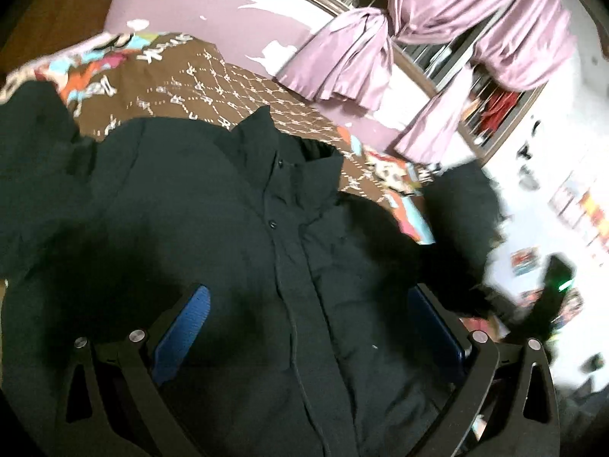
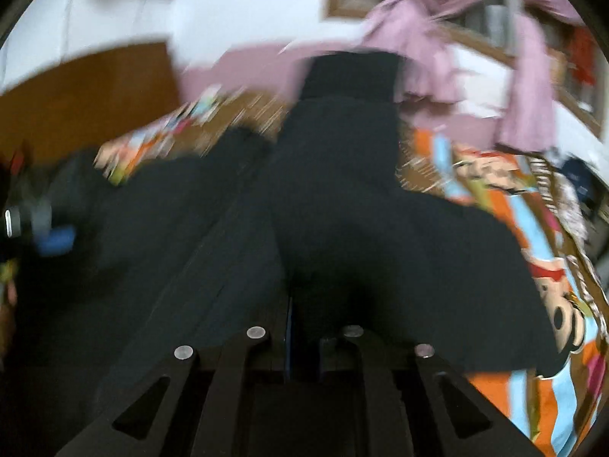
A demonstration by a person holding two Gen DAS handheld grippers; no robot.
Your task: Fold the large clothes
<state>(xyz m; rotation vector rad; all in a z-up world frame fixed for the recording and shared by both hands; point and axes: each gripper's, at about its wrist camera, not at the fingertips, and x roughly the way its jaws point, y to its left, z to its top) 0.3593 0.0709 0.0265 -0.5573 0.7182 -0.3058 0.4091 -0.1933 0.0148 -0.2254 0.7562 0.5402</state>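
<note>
lying front-up across a bed, the black jacket [image 1: 213, 209] fills most of the left wrist view, its stand-up collar [image 1: 281, 141] pointing toward the far wall and its snap-button placket [image 1: 283, 251] running down the middle. the bed is covered by a brown patterned bedspread [image 1: 213, 83] with bright cartoon prints along its edges. one sleeve [image 1: 34, 141] spreads out to the left side of that view, while another dark part of the jacket [image 1: 464, 198] rises at the right.

the left hand-held gripper [image 1: 308, 327] hangs over the jacket's chest with its two fingers spread wide, the blue pads [image 1: 182, 331] well apart on either side of the placket and nothing between them.

the right wrist view is heavily blurred. there the right hand-held gripper [image 2: 300, 323] has its fingers pressed close together, pinching black fabric of the jacket [image 2: 335, 205], which drapes up and away from the fingertips as a raised fold. which part of the garment it holds i cannot tell for certain. the bedspread [image 2: 533, 236] shows orange, blue and white cartoon figures to the right of the lifted cloth.

behind the bed, pink curtains [image 1: 449, 38] are knotted in front of a wood-framed window [image 1: 491, 129], and the wall [image 1: 236, 15] is pink with white peeled patches.
</note>
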